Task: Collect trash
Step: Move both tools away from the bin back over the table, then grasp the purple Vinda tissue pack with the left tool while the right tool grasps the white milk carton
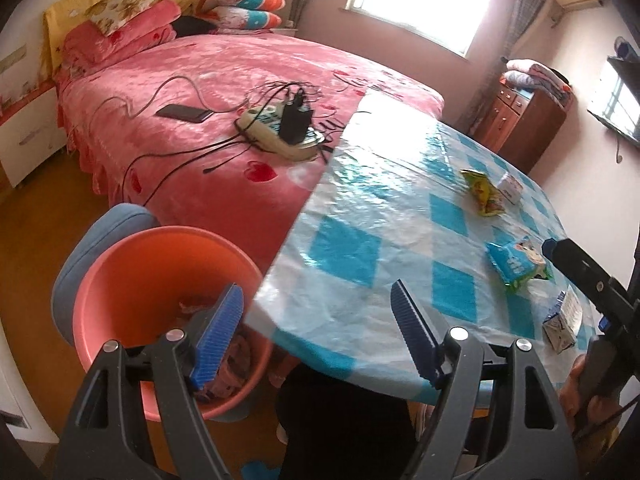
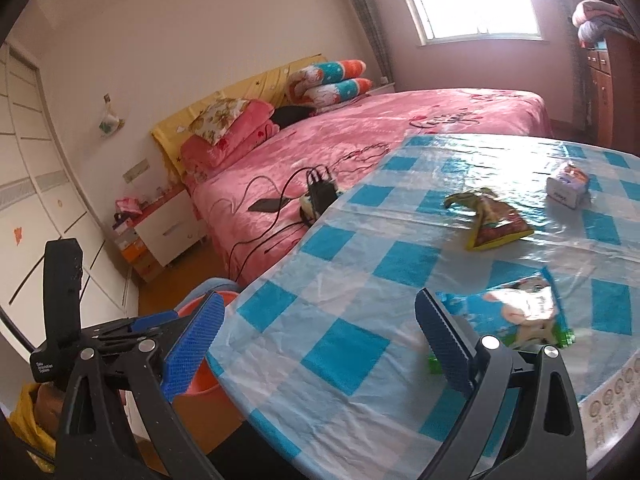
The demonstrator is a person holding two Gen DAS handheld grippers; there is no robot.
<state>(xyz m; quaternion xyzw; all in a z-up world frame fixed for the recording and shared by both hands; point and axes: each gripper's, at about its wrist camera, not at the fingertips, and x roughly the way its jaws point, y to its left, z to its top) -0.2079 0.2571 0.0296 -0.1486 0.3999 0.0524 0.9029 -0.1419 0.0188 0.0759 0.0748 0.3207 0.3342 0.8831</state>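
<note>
Left wrist view: the left hand-held gripper (image 1: 316, 332) hangs spread and empty beside the bin (image 1: 160, 280), probably so trash drops straight in.

Right wrist view: the right hand-held gripper (image 2: 320, 344), spread, faces the blue wrapper (image 2: 520, 312) on the surface (image 2: 360, 280), well past the bin.

bucket (image 1: 132, 280) contents blurred, television (image 1: 620, 96) cropped

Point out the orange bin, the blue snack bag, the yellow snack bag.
orange bin (image 1: 160, 264): left wrist view, inner wall.
blue snack bag (image 1: 516, 264): left wrist view, bag face.
yellow snack bag (image 2: 494, 224): right wrist view, bag middle.
</note>
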